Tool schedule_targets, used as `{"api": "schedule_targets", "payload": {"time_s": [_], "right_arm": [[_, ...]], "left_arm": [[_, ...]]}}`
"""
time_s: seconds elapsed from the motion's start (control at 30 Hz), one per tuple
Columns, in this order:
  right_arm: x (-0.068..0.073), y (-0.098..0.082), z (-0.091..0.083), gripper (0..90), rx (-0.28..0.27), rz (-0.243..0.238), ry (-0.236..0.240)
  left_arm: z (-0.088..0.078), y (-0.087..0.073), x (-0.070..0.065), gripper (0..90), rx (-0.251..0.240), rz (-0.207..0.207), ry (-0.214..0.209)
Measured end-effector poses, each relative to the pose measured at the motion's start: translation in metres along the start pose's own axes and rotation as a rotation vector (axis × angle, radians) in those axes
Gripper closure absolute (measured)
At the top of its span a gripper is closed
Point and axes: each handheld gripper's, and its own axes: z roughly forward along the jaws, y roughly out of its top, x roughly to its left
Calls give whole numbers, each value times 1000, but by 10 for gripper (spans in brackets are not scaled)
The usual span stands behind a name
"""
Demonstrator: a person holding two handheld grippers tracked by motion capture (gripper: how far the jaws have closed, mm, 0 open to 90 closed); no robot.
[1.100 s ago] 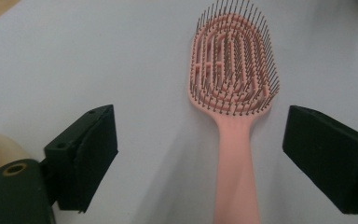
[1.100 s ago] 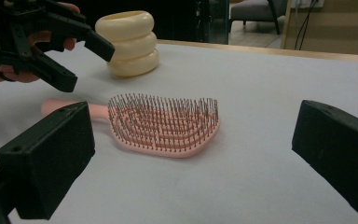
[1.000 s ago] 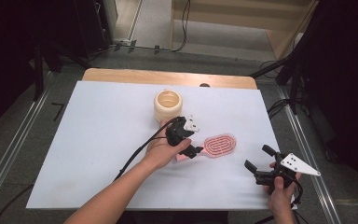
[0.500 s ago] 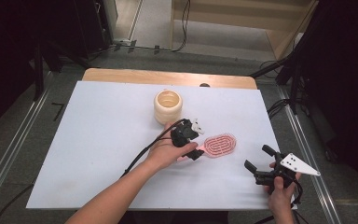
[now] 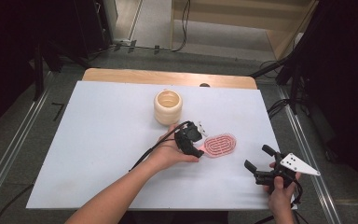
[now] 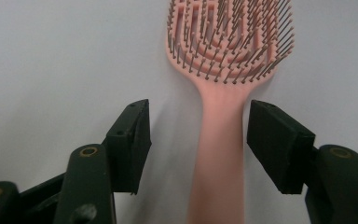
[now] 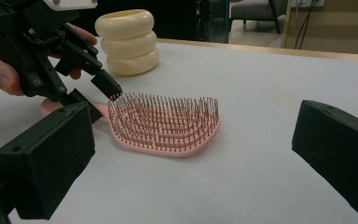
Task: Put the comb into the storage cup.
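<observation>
Presently, on the white sheet (image 5: 98, 140) over the table:

Brush (image 5: 219, 145): pink, bristles up, lying flat. In the high view it sits at about 4 o'clock from the cup, well apart from it; its head points toward 2 o'clock and its handle toward 8 o'clock, under the left gripper. In the left gripper view the handle (image 6: 219, 154) runs from 6 o'clock up to the head at 12 o'clock.

Left gripper (image 5: 196, 148): tilted down over the handle, held in the left hand (image 5: 168, 154). Its jaws straddle the handle and have just been closing, now partly open. A gap of white sheet shows on each side between pad and handle, wider on the left, so nothing is gripped.

Right gripper (image 5: 257, 163): in the right hand (image 5: 279, 191), at about 4 o'clock from the brush head, near the sheet's edge, well apart from the brush. Its jaws stand wide open, holding nothing, aimed toward the brush.

Cup (image 5: 168, 106): cream, ribbed in three rings, upright, open at the top, at about 12 o'clock from the left gripper, near the sheet's far middle.
</observation>
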Motion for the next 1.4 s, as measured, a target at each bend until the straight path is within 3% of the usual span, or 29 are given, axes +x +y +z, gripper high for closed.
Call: {"api": "schedule_targets", "payload": {"time_s": [0.2, 0.33, 0.43, 0.6, 0.7, 0.9, 0.97, 1.27, 1.4], "right_arm": [[0, 0, 0, 0, 0, 0, 0], [0, 0, 0, 0, 0, 0, 0], [0, 0, 0, 0, 1, 2, -2], [0, 0, 1, 0, -1, -7, -2], [0, 0, 1, 0, 2, -4, 0], [0, 0, 1, 0, 2, -4, -2], [0, 0, 0, 0, 2, -3, -4], [0, 0, 0, 0, 0, -2, -4], [0, 0, 0, 0, 1, 4, -5]], "left_arm": [[3, 2, -2, 522, 42, 34, -13], [6, 3, -4, 574, 68, 29, -19], [7, 3, -3, 590, 66, 24, -23], [7, 3, -6, 686, 62, 64, -38], [7, 4, -4, 692, 62, 72, -52], [6, 2, -3, 698, 41, 87, -59], [5, 1, -2, 699, 15, 66, -72], [0, 1, -4, 700, -53, 61, -50], [-3, 0, -5, 700, -56, 70, -49]]}}
